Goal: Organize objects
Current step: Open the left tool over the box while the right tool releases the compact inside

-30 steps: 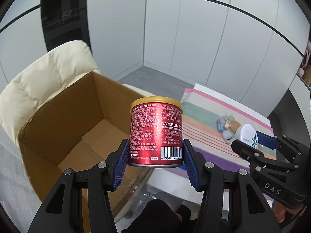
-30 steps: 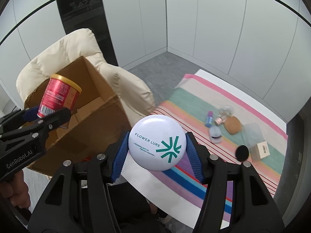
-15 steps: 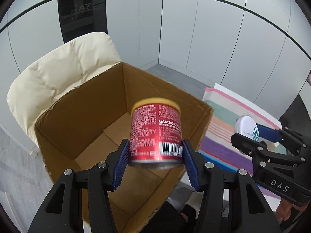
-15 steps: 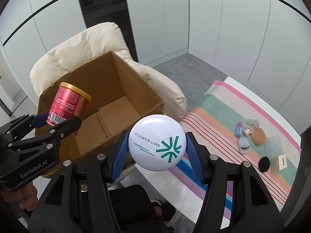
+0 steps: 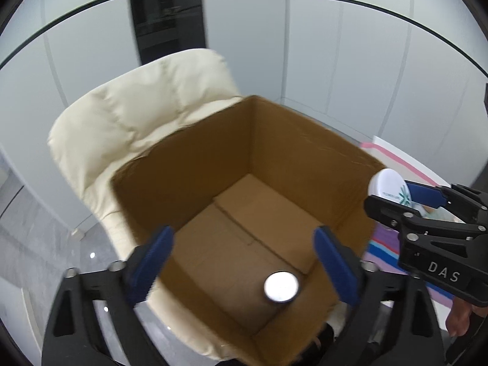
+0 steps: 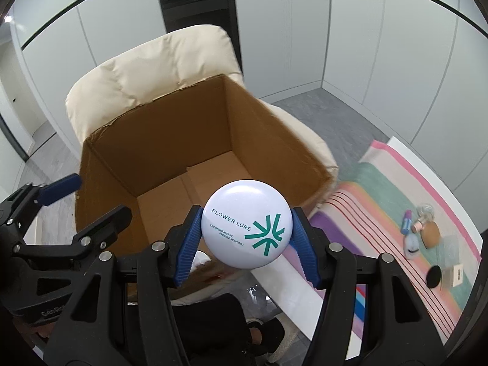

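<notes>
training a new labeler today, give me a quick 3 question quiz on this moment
1. True or false: the left gripper grips the can.
2. What does the right gripper hold? A) white Flower Lure pressed powder compact B) lip balm C) nothing
3. Fill in: the can lies inside the ____.

Key: 1. False: its jaws have just been opening, nothing is between them, and the can is in the box. 2. A. 3. cardboard box.
</notes>
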`<action>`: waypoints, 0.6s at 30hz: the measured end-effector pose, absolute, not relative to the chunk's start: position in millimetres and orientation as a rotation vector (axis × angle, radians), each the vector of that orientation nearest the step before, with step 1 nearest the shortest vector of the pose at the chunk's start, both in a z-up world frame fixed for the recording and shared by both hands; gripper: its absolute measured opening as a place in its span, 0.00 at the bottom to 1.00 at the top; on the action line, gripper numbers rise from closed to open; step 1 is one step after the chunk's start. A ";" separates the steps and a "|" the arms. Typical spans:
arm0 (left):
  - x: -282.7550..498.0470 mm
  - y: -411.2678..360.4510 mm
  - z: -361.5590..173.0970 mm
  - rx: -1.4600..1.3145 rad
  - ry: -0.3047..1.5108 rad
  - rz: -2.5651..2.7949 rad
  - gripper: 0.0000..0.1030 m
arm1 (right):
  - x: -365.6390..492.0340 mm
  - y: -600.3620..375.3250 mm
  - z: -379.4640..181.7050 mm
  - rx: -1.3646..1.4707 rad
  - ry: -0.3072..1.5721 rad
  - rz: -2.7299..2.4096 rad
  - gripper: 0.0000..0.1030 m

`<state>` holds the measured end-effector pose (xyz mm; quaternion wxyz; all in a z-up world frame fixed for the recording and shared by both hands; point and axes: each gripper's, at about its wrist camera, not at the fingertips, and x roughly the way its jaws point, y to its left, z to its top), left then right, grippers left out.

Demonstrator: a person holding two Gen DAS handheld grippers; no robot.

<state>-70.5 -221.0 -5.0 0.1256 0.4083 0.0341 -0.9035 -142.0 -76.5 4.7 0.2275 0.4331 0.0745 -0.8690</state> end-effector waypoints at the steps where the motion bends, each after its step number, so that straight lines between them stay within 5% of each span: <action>1: -66.3 -228.4 -5.5 1.182 0.111 -2.603 1.00 | -141.5 -81.0 4.0 1.192 0.212 -2.387 0.58; 18: -29.7 -289.2 -11.1 1.165 0.176 -2.440 1.00 | -134.3 -151.9 0.9 1.159 0.258 -2.281 0.60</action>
